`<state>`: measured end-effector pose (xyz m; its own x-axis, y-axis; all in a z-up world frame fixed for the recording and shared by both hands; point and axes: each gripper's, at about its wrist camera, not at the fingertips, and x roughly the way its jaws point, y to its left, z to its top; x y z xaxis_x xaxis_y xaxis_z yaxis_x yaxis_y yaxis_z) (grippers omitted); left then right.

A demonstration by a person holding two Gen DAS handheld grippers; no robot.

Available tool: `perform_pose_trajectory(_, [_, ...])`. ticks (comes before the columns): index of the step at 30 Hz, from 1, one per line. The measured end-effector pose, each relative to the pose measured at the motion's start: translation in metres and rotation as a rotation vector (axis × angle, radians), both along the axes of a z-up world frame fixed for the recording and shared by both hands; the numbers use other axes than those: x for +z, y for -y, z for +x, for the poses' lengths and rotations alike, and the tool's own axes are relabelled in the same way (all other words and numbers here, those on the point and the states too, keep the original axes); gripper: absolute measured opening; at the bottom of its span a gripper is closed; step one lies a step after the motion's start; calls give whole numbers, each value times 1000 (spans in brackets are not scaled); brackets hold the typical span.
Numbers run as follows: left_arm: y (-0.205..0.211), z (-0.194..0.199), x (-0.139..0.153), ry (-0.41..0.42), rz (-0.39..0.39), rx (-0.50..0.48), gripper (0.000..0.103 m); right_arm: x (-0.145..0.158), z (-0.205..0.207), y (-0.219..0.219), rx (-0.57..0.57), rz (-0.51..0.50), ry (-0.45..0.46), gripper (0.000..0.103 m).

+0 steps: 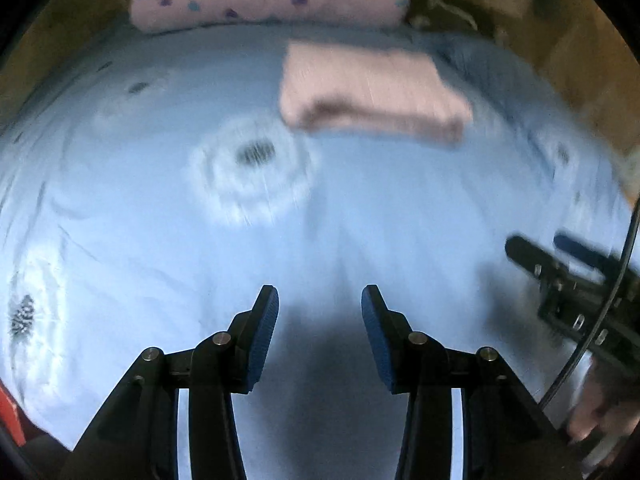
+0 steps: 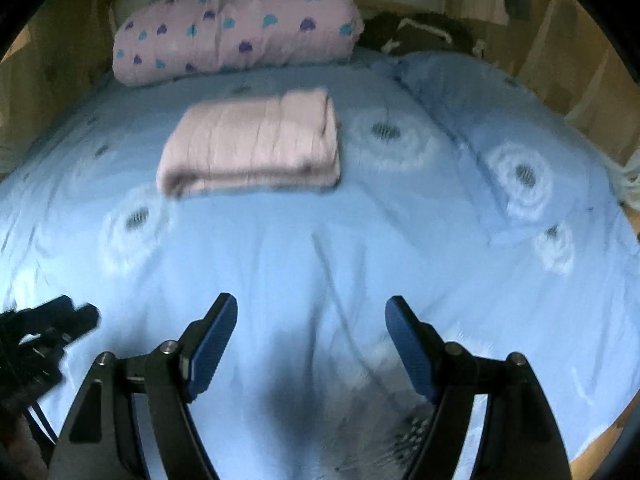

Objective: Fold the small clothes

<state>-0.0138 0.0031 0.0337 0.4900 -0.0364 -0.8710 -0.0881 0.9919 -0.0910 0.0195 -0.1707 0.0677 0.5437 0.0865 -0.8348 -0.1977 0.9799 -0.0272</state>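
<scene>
Looks basically done: pink garment (image 2: 252, 144) sits folded on the blue bedspread (image 2: 320, 260) (nothing else unfolded visible), left gripper (image 1: 320, 300) and right gripper (image 2: 310, 312) both spread wide, empty.

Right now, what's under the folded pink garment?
The folded pale pink garment lies flat on the light blue flower-print bedsheet. Only sheet shows around its edges; whatever lies directly beneath the folds is covered.

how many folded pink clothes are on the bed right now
1. The folded pink garment lies on the blue bedspread, in front of the spotted pink pillow at the head. Both views show only this one; the pillow could hide more.
</scene>
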Motion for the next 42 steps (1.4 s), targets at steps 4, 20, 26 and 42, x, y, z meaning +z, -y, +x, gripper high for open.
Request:
perform_pose_trajectory(4, [7, 0, -33, 11, 1, -7, 32, -39, 3, -5, 23, -80, -35, 80])
perform_pose_trajectory(20, [-2, 81, -52, 77, 26, 53, 88, -73, 82, -14, -39, 11, -4, 103])
perform_pose_trajectory(26, [-8, 99, -53, 85, 44, 58, 88, -73, 100, -18, -39, 8, 8, 103])
perform_pose_trajectory(42, [-8, 94, -53, 96, 48, 57, 88, -73, 103, -15, -25, 11, 18, 103])
